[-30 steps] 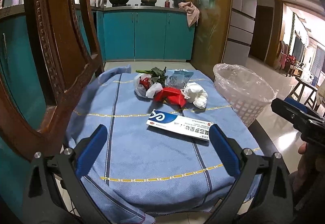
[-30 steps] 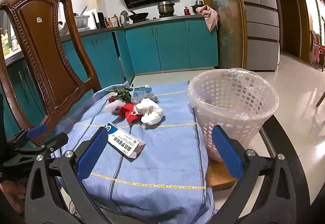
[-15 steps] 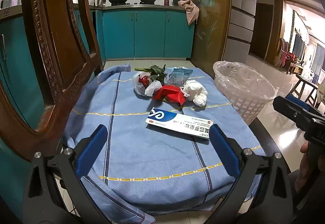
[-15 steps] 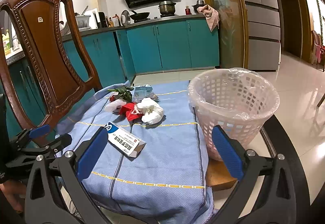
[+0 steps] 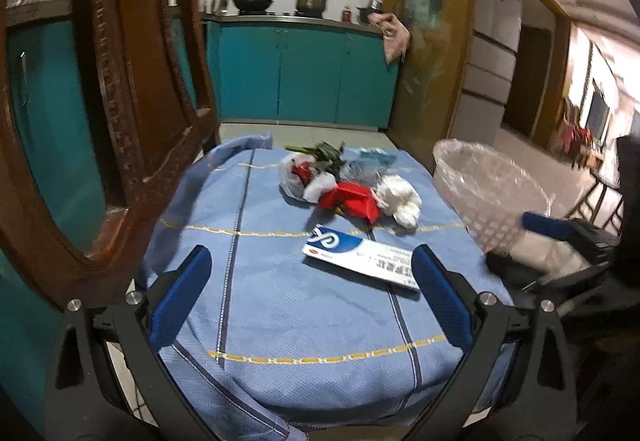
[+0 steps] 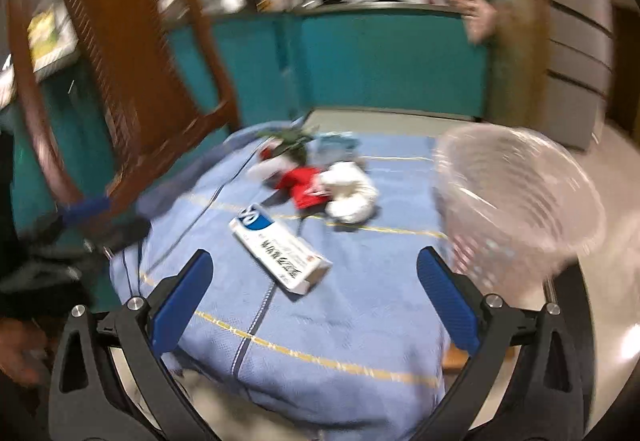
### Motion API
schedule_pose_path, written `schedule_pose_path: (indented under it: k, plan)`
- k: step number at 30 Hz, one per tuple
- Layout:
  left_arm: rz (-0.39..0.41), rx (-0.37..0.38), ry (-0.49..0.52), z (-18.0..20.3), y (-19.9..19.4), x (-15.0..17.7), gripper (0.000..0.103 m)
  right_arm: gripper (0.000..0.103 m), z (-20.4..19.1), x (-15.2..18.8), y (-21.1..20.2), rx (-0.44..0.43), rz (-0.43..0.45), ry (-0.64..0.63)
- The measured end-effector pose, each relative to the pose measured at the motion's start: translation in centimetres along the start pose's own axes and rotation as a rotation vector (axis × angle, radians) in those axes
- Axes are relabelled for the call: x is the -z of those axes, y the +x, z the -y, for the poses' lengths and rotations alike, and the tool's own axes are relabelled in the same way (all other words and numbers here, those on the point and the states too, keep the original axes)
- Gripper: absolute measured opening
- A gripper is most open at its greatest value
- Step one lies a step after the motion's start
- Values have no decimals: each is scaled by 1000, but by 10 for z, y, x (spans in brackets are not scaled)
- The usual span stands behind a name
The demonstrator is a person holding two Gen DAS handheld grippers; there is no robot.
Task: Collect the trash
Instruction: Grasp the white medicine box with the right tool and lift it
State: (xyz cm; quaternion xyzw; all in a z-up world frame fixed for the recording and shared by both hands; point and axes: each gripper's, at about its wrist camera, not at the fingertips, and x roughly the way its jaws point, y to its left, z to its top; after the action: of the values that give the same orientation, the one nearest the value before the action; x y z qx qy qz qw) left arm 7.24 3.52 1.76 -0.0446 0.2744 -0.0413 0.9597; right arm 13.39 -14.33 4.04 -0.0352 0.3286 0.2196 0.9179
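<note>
At the left edge of the left wrist view we saw a carved wooden chair [image 5: 132, 113] standing against the blue cloth [image 5: 280, 305] that covered the table. At the bottom of that frame the left gripper [image 5: 308, 293] hung with its 2 blue fingers well apart and nothing between them. Just above and right of the frame's centre lay a white and blue carton [image 5: 360, 259], flat on the cloth. Beyond it, toward the upper middle, the trash sat in 1 loose heap: a white plastic bag [image 5: 294, 177], some green leaves [image 5: 326, 153], a clear crumpled wrapper [image 5: 362, 167], a red wrapper [image 5: 352, 199] and a white wad [image 5: 402, 201], touching one another. At the right stood a white lattice basket [image 5: 490, 197] lined with clear plastic, at the cloth's edge, well apart from the heap.

In the right wrist view, which was blurred, we saw the chair [image 6: 120, 81] at upper left and the other tool dark at the left edge. The right gripper [image 6: 314, 295] filled the bottom, its fingers spread wide and empty. The carton [image 6: 280, 247] lay just above them at centre, the red wrapper [image 6: 304, 181] and white wad [image 6: 352, 193] behind it, and the basket [image 6: 516, 201] at the right.
</note>
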Motion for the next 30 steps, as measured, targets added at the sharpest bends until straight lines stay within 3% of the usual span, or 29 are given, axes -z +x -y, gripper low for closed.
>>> schedule_pose_path:
  k: [6,12,14,16,17,19,21,27,30]
  plan:
    - [2,-24,-69,-17,4,-4,100,99,-29,-18,75,-73,-172,-293]
    - [-26,-31,-88,-25,11,-3,100,97,-21,-19,131,-140,-344,-286]
    - [-34,-31,-84,-24,14,-3,100,71,-13,-15,145,-150,-415,-241]
    - [-40,-31,-72,-23,16,-3,100,53,-6,-17,140,-178,-405,-190]
    - [-41,-35,-65,-21,18,-3,100,50,-2,-18,138,-194,-417,-158]
    - [-47,-35,-57,-20,23,-6,100,47,10,-17,131,-245,-427,-49]
    - [-56,-26,-44,-17,31,-11,100,45,18,-14,118,-234,-417,6]
    - [-53,-9,90,2,67,-31,99,45,36,-4,41,-199,-247,166]
    - [-63,6,134,8,99,-39,88,45,46,6,18,-175,-182,270]
